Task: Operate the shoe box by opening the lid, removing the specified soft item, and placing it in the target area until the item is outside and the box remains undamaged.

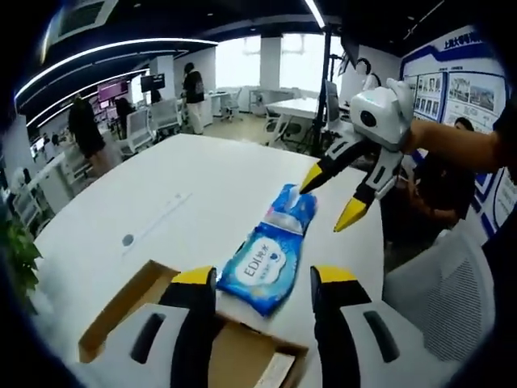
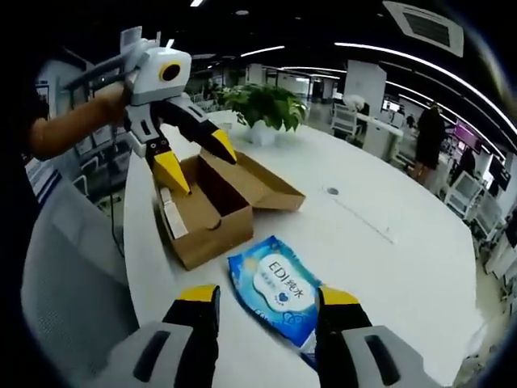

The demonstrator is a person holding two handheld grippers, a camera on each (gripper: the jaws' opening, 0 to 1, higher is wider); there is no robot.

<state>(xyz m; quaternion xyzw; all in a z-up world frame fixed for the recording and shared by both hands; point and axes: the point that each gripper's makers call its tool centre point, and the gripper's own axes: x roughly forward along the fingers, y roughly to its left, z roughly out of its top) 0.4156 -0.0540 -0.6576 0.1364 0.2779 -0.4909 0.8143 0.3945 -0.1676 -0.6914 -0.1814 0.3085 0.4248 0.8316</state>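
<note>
We saw the blue soft pack (image 1: 271, 260) lying flat on the white desk (image 1: 186, 194), outside the shoe box (image 2: 212, 202) and just beside its near side. In the right gripper view the cardboard box stood open, its lid (image 2: 262, 184) folded back onto the desk, and a pale strip lay along the inner wall.

In the left gripper view, our left gripper (image 1: 265, 284) hung over the box edge with its yellow-tipped jaws spread apart and nothing between them; the pack lay beyond the tips. The right gripper (image 1: 333, 198) came in from the right, held in the air above the far end of the pack, its jaws parted and empty; one tip looked close to the pack's end, though we could not tell whether it touched.

In the right gripper view, a potted plant (image 2: 262, 109) stood on the desk behind the box. A grey chair (image 2: 69, 291) stood beside the desk.
</note>
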